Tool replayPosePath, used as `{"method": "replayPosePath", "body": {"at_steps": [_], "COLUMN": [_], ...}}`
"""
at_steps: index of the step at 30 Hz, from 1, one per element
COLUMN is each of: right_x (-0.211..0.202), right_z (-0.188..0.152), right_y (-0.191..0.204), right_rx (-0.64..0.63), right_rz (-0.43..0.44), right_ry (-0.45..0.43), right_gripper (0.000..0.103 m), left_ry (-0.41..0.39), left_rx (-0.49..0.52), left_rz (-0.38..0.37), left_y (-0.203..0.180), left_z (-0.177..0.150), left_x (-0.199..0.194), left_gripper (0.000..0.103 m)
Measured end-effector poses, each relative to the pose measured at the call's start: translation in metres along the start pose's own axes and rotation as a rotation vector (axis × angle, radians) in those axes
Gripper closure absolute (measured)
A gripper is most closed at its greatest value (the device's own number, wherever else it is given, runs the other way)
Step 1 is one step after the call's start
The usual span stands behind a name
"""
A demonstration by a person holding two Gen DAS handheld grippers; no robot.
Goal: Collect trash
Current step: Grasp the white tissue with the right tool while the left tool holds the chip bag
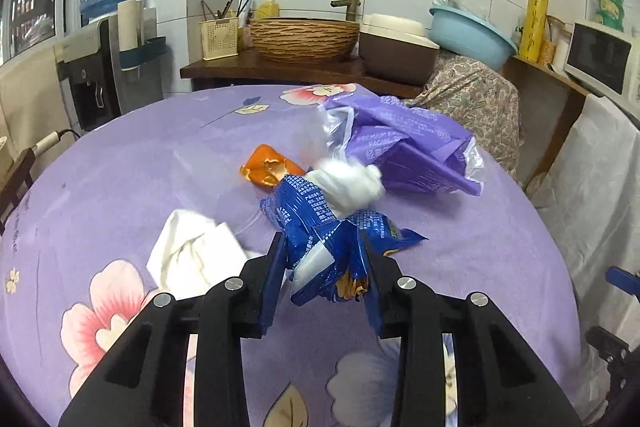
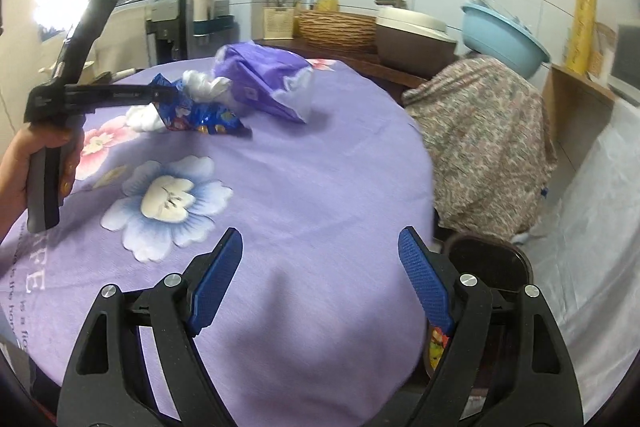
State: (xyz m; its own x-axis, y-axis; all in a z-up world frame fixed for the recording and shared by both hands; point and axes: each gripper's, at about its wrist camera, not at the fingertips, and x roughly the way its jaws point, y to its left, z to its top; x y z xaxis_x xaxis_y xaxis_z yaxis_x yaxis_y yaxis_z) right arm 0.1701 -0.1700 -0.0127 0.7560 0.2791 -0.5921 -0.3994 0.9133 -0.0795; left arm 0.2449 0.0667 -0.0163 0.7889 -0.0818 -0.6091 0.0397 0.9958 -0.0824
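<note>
My left gripper (image 1: pixel 324 251) is clamped on the crumpled blue snack wrapper (image 1: pixel 320 223), the pads pinching its near end so the loose foil bunches up between them; I take it by the end because that is the part I can bite without dragging the cloth. My right gripper (image 2: pixel 320 267) stands wide with nothing between its pads, held out over the near edge of the table (image 2: pixel 320 187), I judge so that it is ready for the next piece. The rest of the trash lies in a loose heap just beyond the wrapper: a white plastic wad (image 1: pixel 352 187) touching it, an orange peel (image 1: pixel 268 169) beside that, a purple bag (image 1: pixel 404 143) further back and a white tissue (image 1: pixel 192 251) to my left. I cannot tell whether the wad is caught up in the wrapper or only resting against it. A dark round bin (image 2: pixel 488 263) shows below the table edge, half hidden behind my right finger, with something colourful in it that I cannot make out.
</note>
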Motion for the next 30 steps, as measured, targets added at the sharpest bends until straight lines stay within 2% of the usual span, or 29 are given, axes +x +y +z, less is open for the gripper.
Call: {"method": "replayPosePath", "body": {"at_steps": [10,14,19,21,23,30], "right_x": [0.024,0.038,0.067,0.081,0.098,0.145], "right_z": [0.04,0.056,0.073,0.078,0.084,0.09], "right_y": [0.051,0.069,0.096,0.109,0.119,0.135], "right_rx": [-0.058,-0.093,-0.125,-0.16,-0.194,-0.211], "right_rz": [0.197,0.206,0.333,0.327,0.288,0.242], "right_ry": [-0.01,-0.01,0.078,0.116,0.142,0.24], "right_gripper": [0.023,0.023,0.023,0.024,0.035,0.049], "left_ry": [-0.057,-0.063,-0.049,-0.045,-0.044,-0.053], "left_rx": [0.057,0.048,0.013,0.001,-0.01,-0.023], "left_rz": [-0.037,-0.057,-0.062,-0.059,-0.056,-0.062], "left_y": [0.008,0.016,0.03,0.035,0.037,0.046], "left_z": [-0.033,-0.046,-0.058,-0.063,-0.066,-0.072], "left_x": [-0.065,-0.086,-0.095,-0.097,-0.098,-0.106], "left_gripper": [0.069,0.069,0.069,0.069,0.069,0.069]}}
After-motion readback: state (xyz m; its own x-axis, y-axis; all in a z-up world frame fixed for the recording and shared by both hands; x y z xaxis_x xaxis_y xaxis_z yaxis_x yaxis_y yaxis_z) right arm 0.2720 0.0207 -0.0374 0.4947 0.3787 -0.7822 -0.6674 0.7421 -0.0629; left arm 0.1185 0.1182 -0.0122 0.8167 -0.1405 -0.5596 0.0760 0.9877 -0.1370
